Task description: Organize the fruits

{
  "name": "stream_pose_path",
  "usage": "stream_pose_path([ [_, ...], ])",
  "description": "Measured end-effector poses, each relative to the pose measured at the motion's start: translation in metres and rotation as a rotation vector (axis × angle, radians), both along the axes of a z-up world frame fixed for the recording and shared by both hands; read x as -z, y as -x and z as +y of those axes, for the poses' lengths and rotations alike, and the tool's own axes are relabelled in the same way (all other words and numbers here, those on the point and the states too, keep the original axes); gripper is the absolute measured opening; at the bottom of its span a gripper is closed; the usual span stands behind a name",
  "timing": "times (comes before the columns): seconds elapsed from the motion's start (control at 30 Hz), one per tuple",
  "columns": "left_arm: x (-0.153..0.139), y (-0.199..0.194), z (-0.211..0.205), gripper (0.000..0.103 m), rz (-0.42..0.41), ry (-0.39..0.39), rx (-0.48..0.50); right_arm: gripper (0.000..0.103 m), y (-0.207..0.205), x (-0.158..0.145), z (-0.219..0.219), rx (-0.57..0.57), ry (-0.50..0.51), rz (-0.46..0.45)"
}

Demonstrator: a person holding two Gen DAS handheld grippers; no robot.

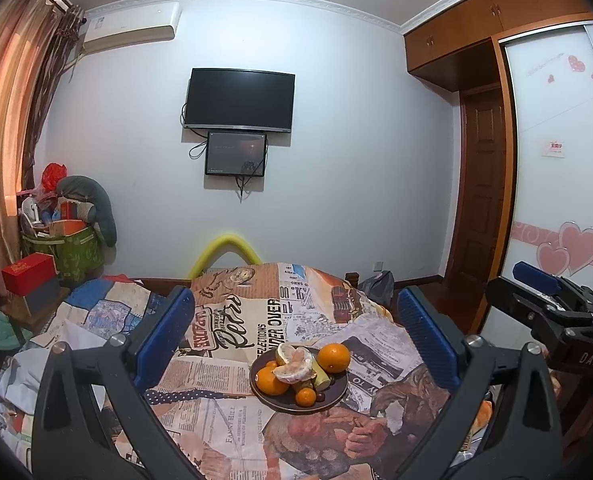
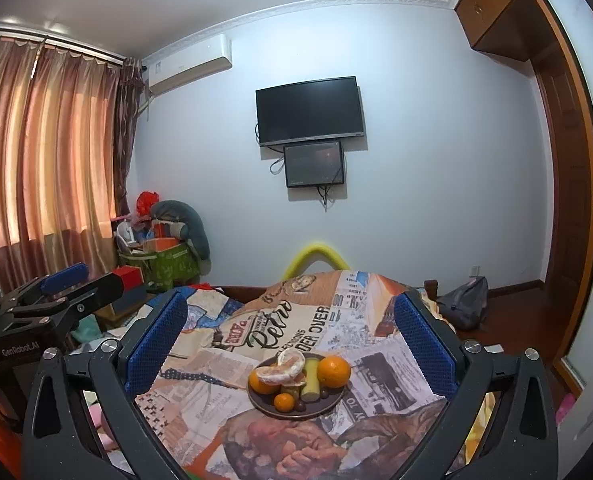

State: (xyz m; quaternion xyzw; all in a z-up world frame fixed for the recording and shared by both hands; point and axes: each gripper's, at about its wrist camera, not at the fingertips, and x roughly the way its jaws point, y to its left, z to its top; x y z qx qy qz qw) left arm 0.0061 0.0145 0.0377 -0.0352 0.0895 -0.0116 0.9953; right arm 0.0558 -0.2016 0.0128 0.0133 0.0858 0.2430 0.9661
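Left wrist view. Left gripper — blue pads spread wide, nothing between them, held above the table. Dark plate sat on the newspaper-print tablecloth, framed between the pads and touching neither. On the plate: large orange at the right, second orange at the left, peeled citrus segments on top, small tangerine in front. Right gripper showed at the right edge; its opening could not be told here.

Right wrist view. Right gripper — pads likewise wide apart, empty, well clear of the plate. Large orange at the right of the plate, tangerine in front. Television hung on the far wall.
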Motion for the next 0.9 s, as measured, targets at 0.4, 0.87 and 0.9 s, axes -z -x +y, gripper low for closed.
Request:
stream_pose_path([
  [0.4, 0.0030, -0.0028, -0.0004, 0.103, 0.015, 0.003, 0.009, 0.103, 0.0004, -0.0013, -0.0012, 0.000, 0.001, 0.007],
  [0.87, 0.0042, -0.0045, -0.0049, 0.103, 0.020, -0.009, 0.026, 0.103, 0.0006, -0.0019, -0.0021, 0.002, -0.001, 0.005],
  [0.9, 0.0043, -0.0046, -0.0048, 0.103, 0.021, -0.008, 0.026, 0.103, 0.0006, -0.0020, -0.0022, 0.002, 0.000, 0.006],
])
